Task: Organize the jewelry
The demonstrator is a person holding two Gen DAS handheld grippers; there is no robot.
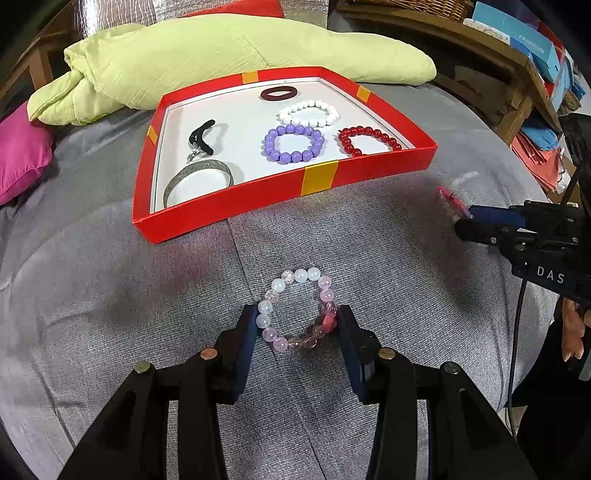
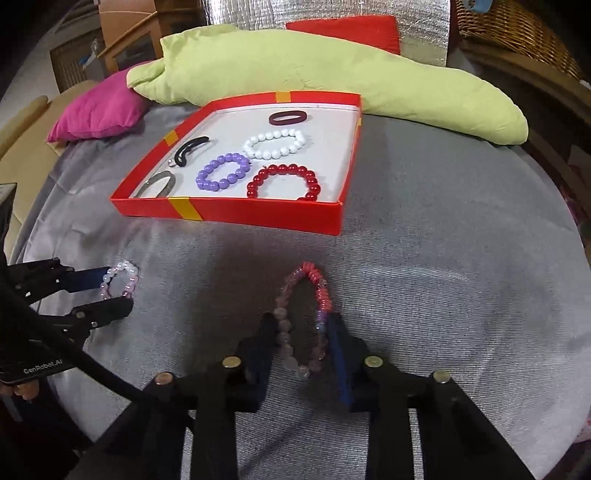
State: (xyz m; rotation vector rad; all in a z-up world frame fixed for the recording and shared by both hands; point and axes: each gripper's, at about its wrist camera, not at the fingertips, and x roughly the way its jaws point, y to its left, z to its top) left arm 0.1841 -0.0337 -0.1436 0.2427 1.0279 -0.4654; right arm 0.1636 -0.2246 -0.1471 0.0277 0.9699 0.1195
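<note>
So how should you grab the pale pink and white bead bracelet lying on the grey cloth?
Pinch the pale bracelet across its ring from above, one finger outside each side, as the left gripper stands now. It lies flat in a round loop, so squeezing the opposite sides catches the beads.

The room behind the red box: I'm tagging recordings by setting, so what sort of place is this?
Probably a lived-in home room. The work surface is grey fabric, with a green pillow and a pink cushion on it, and a wicker basket behind.
</note>
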